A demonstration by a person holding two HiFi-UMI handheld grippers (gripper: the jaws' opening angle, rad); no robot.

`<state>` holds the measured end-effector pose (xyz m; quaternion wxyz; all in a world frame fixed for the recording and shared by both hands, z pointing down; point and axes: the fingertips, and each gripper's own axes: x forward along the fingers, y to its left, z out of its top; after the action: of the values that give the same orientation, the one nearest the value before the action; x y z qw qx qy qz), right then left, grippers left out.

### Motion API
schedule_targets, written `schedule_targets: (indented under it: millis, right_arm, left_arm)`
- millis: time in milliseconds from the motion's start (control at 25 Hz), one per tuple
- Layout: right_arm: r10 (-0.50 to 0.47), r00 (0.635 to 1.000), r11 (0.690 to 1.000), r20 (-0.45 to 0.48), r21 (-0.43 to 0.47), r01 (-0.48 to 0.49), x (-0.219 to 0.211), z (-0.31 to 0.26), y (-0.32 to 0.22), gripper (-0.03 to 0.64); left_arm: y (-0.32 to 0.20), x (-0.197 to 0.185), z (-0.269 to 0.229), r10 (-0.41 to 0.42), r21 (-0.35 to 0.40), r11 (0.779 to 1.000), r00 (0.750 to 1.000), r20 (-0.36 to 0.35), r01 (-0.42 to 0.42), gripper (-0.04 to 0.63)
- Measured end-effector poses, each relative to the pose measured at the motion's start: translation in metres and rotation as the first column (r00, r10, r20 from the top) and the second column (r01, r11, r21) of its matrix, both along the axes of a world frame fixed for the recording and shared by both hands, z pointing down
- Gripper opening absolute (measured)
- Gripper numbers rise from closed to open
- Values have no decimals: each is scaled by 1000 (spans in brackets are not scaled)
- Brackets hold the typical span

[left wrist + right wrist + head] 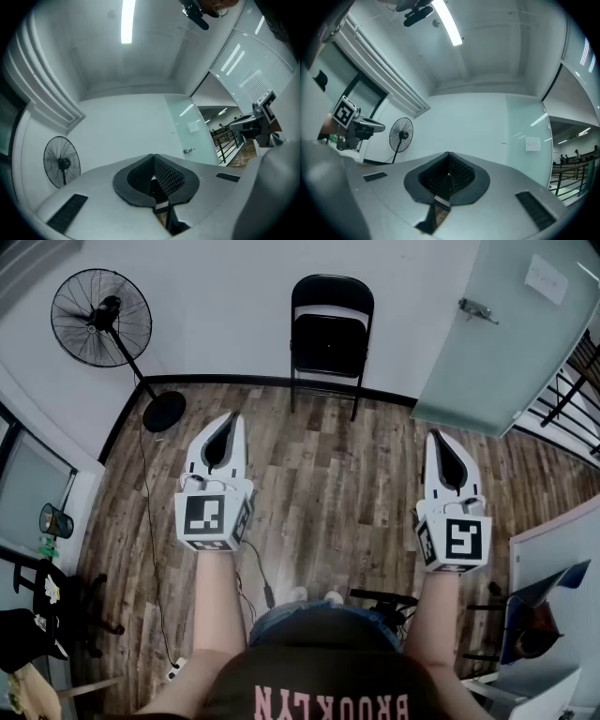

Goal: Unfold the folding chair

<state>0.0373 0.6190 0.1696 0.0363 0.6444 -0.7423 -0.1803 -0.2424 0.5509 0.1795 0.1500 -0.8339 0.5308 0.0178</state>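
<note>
1. The room is evenly bright; a ceiling light tube (125, 21) glares near 12 o'clock in both gripper views.
2. Both gripper views bend strongly and have dark corners.
3. The head view is sharp, with soft shadows.

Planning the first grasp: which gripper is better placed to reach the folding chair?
Probably left. The left gripper and right gripper are both shut and empty; the left lies slightly nearer the folding chair.

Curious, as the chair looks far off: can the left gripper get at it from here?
Probably not yet: the folding chair stands by the wall, beyond the left gripper. Only wooden floor lies between, so stepping closer looks unhindered.
</note>
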Motion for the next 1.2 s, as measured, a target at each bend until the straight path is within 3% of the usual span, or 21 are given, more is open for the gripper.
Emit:
schedule_targets:
  millis: [320,480,520,560,640,720,800,1000,1200]
  right_arm:
    - [-58,998,998,20,27,57,5,-7,-3,-2]
    - [-36,997,999,66,6,35,20,-2,-6,5]
    - [-37,996,999,81,-7,38,24,1,-8,137]
    - [-38,995,999,95,-16,39,28,4,-10,271]
    - [-35,993,999,114,-22,37,38,8,-14,436]
    - [-28,992,999,123,-32,32,47,16,-16,545]
    - [-11,991,998,134,-53,18,55,24,-18,574]
    - [20,978,993,210,-120,5,70,55,-23,575]
    - [4,980,987,199,-157,27,66,69,-40,574]
  left_arm:
    - [-2,23,0,-9,34,999,999,37,8,2]
    - [-1,39,0,25,33,999,999,33,-26,11]
    - [0,43,2,35,22,999,999,25,-36,54]
    - [-1,49,4,45,5,999,999,13,-45,158]
    - [-5,63,11,65,-34,997,998,-22,-66,447]
    - [-7,76,20,76,-66,995,996,-50,-80,539]
    - [-6,84,27,67,-82,994,995,-72,-73,571]
    - [-7,85,45,24,-114,993,997,-78,-33,572]
    - [-24,77,53,-13,-139,990,997,-80,1,572]
